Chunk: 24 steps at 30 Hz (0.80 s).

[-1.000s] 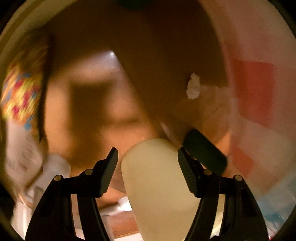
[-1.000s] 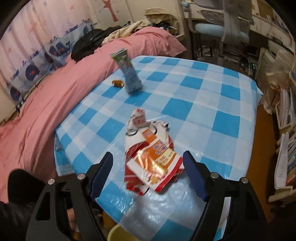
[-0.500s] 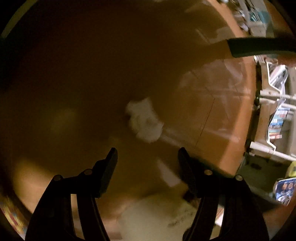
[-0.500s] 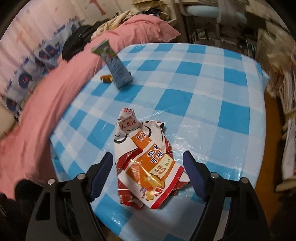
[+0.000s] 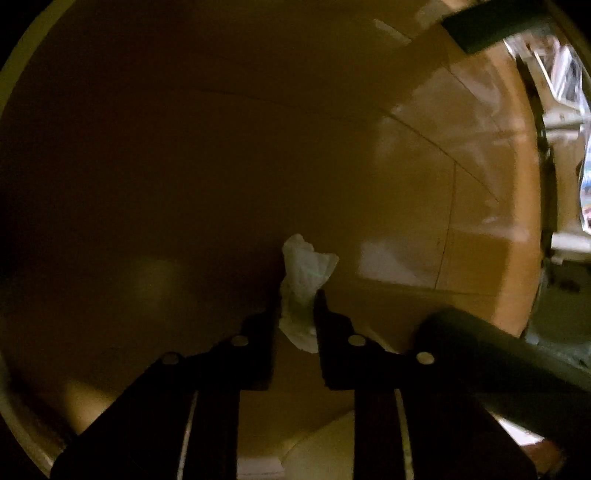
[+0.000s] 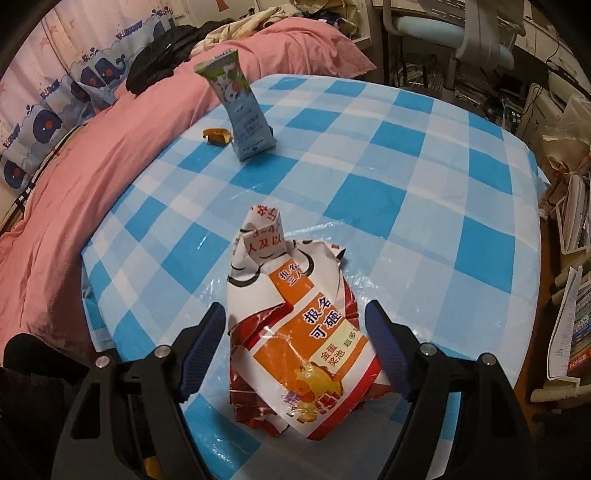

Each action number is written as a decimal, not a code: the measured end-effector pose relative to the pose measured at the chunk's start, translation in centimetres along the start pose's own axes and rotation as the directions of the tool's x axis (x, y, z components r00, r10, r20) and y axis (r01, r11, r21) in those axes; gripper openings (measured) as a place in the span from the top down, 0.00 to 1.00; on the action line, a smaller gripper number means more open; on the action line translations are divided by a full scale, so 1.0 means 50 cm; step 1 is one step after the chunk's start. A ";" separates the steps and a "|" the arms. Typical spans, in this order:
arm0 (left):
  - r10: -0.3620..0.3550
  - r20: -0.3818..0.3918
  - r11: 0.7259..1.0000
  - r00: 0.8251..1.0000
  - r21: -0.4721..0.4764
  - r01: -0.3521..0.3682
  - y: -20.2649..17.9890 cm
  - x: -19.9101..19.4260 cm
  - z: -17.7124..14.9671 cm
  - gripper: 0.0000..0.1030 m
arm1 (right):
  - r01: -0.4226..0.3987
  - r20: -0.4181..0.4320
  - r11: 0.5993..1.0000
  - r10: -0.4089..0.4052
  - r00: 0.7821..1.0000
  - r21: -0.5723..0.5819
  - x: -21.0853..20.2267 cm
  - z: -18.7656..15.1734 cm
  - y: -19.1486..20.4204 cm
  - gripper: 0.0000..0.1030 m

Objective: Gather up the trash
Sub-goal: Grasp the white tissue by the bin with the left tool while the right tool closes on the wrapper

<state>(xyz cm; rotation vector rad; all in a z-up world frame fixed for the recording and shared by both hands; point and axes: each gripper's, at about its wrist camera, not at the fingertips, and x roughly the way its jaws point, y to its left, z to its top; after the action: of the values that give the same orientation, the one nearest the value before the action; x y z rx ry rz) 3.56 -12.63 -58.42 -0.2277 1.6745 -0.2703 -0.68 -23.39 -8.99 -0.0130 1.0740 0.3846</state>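
Observation:
In the left wrist view my left gripper (image 5: 297,295) is shut on a crumpled white tissue (image 5: 304,273) low over the dim wooden floor (image 5: 406,166). In the right wrist view my right gripper (image 6: 295,314) is open, its fingers on either side of a crumpled red, orange and white snack wrapper (image 6: 295,332) lying on the blue checked tablecloth (image 6: 388,155). A small upright milk carton (image 6: 242,110) stands at the far side of the table, with a small orange scrap (image 6: 218,136) beside it.
A bed with a pink duvet (image 6: 74,177) borders the table on the left. A light blue chair (image 6: 454,33) stands behind the table. Stacked books and bags (image 6: 569,236) line the right. A dark table leg (image 5: 498,365) stands right of the left gripper.
My left gripper has dropped toward the floor and closed on the white tissue. My right gripper has moved in closer, so the wrapper now lies between its open fingers.

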 end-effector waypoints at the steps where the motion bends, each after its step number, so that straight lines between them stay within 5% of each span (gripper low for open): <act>1: -0.013 -0.011 0.999 1.000 -0.029 0.013 0.020 -0.003 -0.020 0.86 | 0.013 -0.006 1.000 -0.013 1.000 -0.008 0.003 -0.002 0.002 0.28; 4: -0.084 -0.050 0.979 0.995 -0.191 0.073 0.098 -0.008 -0.095 0.87 | 0.012 -0.026 0.999 -0.013 1.000 -0.032 0.017 -0.010 0.012 0.43; 8: -0.177 -0.055 0.870 0.983 -0.475 0.130 0.207 -0.026 -0.241 0.88 | 0.028 -0.017 0.996 -0.030 0.999 -0.087 0.026 -0.020 0.038 0.60; 10: -0.224 -0.036 0.788 0.974 -0.595 0.159 0.249 -0.044 -0.327 0.88 | 0.023 -0.006 0.996 -0.023 1.000 -0.089 0.026 -0.024 0.044 0.66; 15: -0.271 0.035 0.678 0.962 -0.702 0.216 0.305 -0.125 -0.413 0.88 | 0.026 0.014 0.995 -0.025 1.000 -0.092 0.017 -0.039 0.054 0.78; 19: -0.296 0.163 0.681 0.941 -0.655 0.328 0.282 -0.251 -0.399 0.88 | -0.021 0.027 0.999 0.022 0.999 -0.027 0.002 -0.048 0.041 0.96; 24: -0.288 0.197 0.801 0.937 -0.487 0.349 0.198 -0.402 -0.370 0.87 | -0.053 0.045 0.995 0.050 0.998 0.080 -0.007 -0.064 0.007 0.99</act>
<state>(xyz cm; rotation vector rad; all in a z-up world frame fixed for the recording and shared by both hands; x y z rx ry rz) -12.33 3.72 -40.40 -0.9242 1.5605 -0.0463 -3.65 -23.80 -10.16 0.0953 1.0487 0.3859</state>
